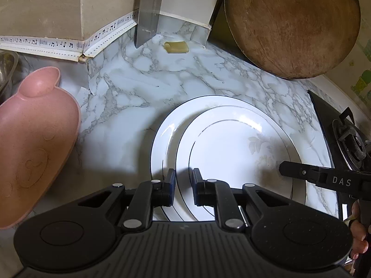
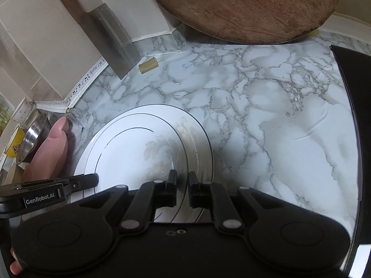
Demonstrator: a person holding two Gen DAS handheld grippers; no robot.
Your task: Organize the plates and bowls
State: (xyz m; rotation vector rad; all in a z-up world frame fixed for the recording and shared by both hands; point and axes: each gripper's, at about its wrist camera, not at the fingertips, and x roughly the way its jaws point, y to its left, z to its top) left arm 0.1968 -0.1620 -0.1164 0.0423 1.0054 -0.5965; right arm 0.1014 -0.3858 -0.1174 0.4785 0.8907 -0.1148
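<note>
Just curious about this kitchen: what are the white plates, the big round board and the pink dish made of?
White plates: likely glazed ceramic, glossy with thin dark rim lines and a faint floral print.
Round board: wood, matte brown, with visible grain and wear.
Pink dish: probably matte plastic or plant-fibre composite, speckled and dull.

The plates (image 1: pixel 231 143) at lower centre look like glossy white glazed ceramic. The table (image 1: pixel 129 88) has a smooth marble-patterned finish. Upper right, the round cutting board (image 1: pixel 292 23) is rough, worn wood. The pink dish (image 1: pixel 34 139) at left looks matt plastic.
</note>
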